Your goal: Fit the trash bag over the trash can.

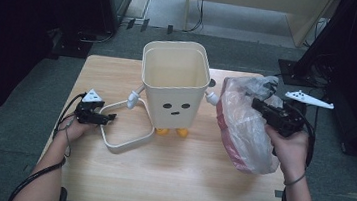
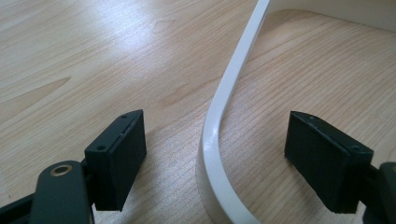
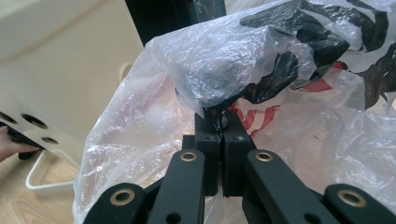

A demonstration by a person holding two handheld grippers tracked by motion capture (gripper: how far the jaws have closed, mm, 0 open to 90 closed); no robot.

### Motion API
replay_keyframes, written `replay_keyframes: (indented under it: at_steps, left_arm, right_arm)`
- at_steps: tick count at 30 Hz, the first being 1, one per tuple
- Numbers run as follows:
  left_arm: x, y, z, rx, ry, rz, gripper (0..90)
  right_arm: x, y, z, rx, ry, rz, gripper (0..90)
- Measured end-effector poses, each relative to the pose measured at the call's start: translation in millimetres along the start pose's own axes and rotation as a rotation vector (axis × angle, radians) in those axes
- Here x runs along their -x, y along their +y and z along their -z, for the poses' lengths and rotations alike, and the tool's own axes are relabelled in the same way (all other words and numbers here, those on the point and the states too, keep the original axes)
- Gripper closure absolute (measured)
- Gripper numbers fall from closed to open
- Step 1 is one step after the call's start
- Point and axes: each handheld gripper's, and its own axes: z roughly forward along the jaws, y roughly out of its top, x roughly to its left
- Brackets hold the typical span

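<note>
The plastic bag [image 1: 243,130] hangs pinched by its top edge between the closed jaws of the right gripper [image 1: 259,105], lifted just right of the cream bin [image 1: 174,82] on the worktop [image 1: 183,181]. Over at the left gripper [image 1: 109,118], the jaws stand open astride the bin's white hoop [image 2: 219,140], which passes between them, touching neither.

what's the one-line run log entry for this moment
left gripper: open astride white frame | right gripper: shut on plastic bag | bin: upright
</note>
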Motion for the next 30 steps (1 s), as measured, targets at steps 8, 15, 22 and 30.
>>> replay_keyframes:
  at_steps: [8, 15, 22, 30]
  left_arm:
    - [0.3, 0.0, -0.1, 0.001, 0.000, 0.003, 20.8]
    - [0.4, 0.1, -0.2, 0.001, 0.001, 0.003, 20.9]
    - [0.6, 0.1, -0.2, 0.001, 0.001, 0.003, 20.8]
    - [1.1, 0.1, -0.3, 0.002, 0.002, 0.006, 20.8]
  right_arm:
    - [-5.9, 14.7, 8.8, 0.034, 0.020, -0.002, 89.0]
    - [-12.8, 28.8, 13.7, 0.052, 0.031, 0.014, 89.0]
    - [-19.3, 43.2, 19.0, 0.066, 0.035, 0.027, 88.9]
    - [-26.3, 56.1, 23.4, 0.074, 0.036, 0.047, 89.0]
